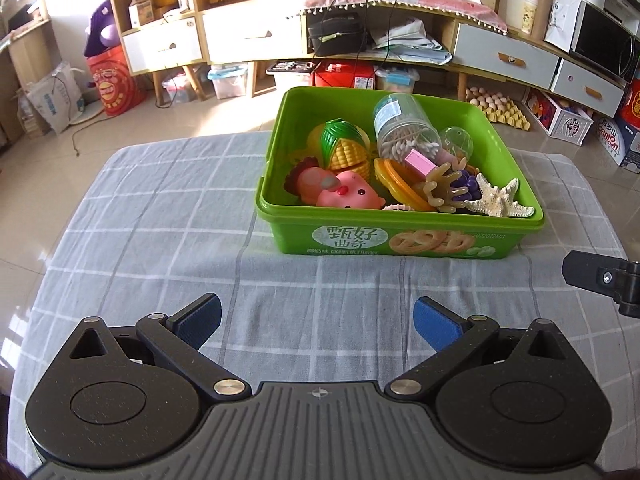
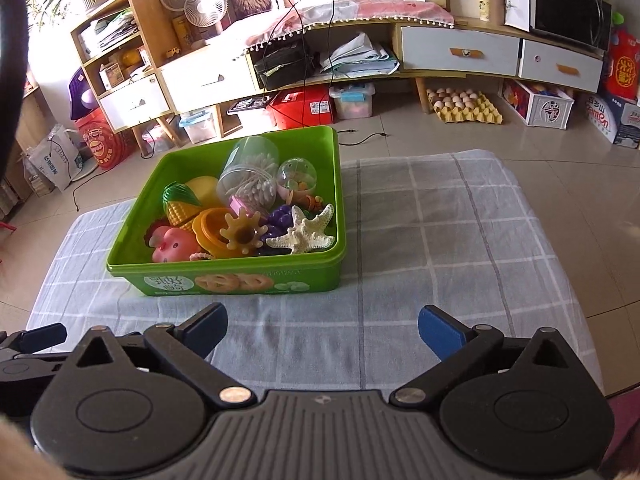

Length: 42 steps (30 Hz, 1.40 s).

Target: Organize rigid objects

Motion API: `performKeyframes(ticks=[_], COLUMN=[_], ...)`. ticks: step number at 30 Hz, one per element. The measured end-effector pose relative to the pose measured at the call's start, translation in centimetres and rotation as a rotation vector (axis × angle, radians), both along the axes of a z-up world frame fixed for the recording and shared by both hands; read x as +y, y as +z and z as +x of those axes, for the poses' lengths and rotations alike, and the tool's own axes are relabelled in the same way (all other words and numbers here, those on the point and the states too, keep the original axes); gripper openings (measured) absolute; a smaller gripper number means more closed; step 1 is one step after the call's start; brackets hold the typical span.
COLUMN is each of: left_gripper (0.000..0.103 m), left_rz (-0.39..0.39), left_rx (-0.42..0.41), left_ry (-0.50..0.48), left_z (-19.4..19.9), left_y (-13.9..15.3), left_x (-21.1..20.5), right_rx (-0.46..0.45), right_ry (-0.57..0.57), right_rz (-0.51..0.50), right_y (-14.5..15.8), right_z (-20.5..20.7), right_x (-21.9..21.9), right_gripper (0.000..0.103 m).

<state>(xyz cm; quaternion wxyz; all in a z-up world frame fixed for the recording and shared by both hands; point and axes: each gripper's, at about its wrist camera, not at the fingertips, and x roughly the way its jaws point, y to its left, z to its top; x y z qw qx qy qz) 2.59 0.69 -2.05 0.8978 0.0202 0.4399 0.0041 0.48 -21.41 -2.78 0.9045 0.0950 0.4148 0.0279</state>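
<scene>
Glossy green plastic bin (image 1: 400, 236) brims with toys on checked tabletop (image 1: 160, 220)
Spiky white starfish (image 1: 498, 200), ribbed corn (image 1: 344, 148); left gripper (image 1: 318, 320) and right gripper (image 2: 322, 326) fingers spread wide, empty

Right gripper (image 2: 322, 330) fingers (image 2: 438, 330) spread wide over checked cloth (image 2: 440, 216); green box (image 2: 336, 184) holds toys, perhaps a starfish (image 2: 302, 232).

My tongs' pads (image 1: 434, 326) are blue on black arms; the cloth (image 1: 160, 216) is grey-blue with a white check; the box (image 1: 400, 236) is bright green (biscuits printed on its front); inside, a pink pig toy (image 1: 352, 194), yellow corn (image 1: 346, 148) with green husk, a white starfish (image 1: 498, 200), purple grapes (image 2: 280, 218), an orange ring (image 2: 210, 228).
</scene>
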Motion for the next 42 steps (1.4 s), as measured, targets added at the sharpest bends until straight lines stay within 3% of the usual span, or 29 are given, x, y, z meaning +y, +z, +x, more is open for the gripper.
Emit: performKeyframes(ticks=[6,20,42], left_gripper=[0.098,0.098,0.098], left_rz=[0.042,0.018,0.018], left_rx=[-0.007,-0.005,-0.018], left_ry=[0.013,-0.001,-0.004], left_z=[-0.5,-0.9,-1.0], left_y=[0.0,0.7,1.1], left_x=[-0.3,-1.2,-1.4], right_rx=[0.008,-0.028,-0.053], right_ry=[-0.025,-0.013,-0.006], right_rz=[-0.008,-0.069,-0.062], right_y=[-0.3,0.2,1.0], right_z=[-0.7,-1.3,-1.7], right_x=[-0.6,0.0,0.6], right_gripper=[0.075,0.075,0.075])
